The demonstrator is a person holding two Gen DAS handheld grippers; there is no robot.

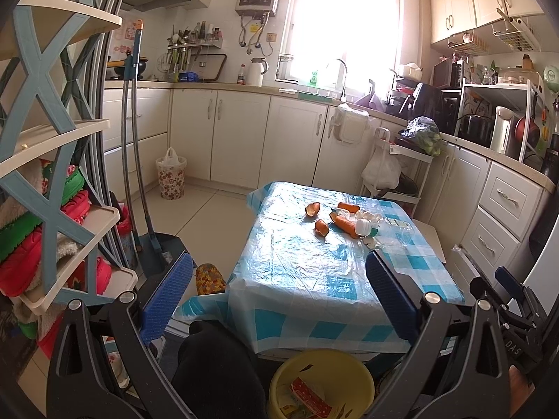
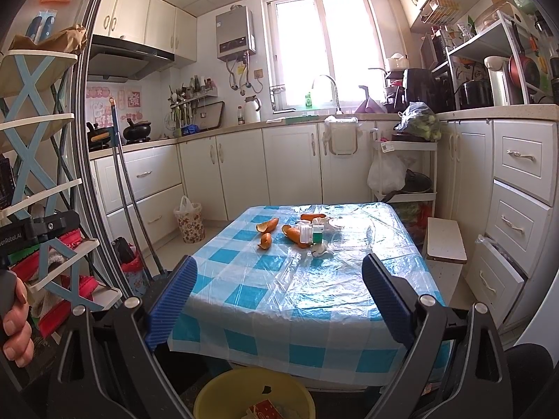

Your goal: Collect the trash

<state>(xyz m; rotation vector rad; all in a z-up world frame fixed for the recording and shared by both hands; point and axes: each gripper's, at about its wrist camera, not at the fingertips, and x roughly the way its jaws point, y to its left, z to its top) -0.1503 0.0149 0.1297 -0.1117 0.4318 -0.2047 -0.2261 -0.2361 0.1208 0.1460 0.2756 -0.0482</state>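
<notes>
Orange peels (image 1: 321, 227) (image 2: 268, 226) lie on the far half of a small table with a blue-checked cloth (image 1: 297, 279) (image 2: 279, 279), beside a small white bottle (image 1: 365, 227) (image 2: 306, 234), crumpled white tissue (image 1: 368, 215) (image 2: 318, 250) and clear plastic wrap (image 1: 401, 232) (image 2: 349, 241). A yellow bin (image 1: 319, 384) (image 2: 255, 392) holding a red packet stands on the floor at the table's near edge. My left gripper (image 1: 279, 279) and my right gripper (image 2: 279, 279) are both open and empty, held above the near edge, well short of the trash.
A shoe rack (image 1: 52, 209) (image 2: 42, 174) stands at the left with a broom and dustpan (image 1: 153, 244) beside it. A floral bin (image 1: 171, 174) sits by the cabinets. A white cart (image 1: 401, 174) and a stool (image 2: 445, 241) stand right of the table.
</notes>
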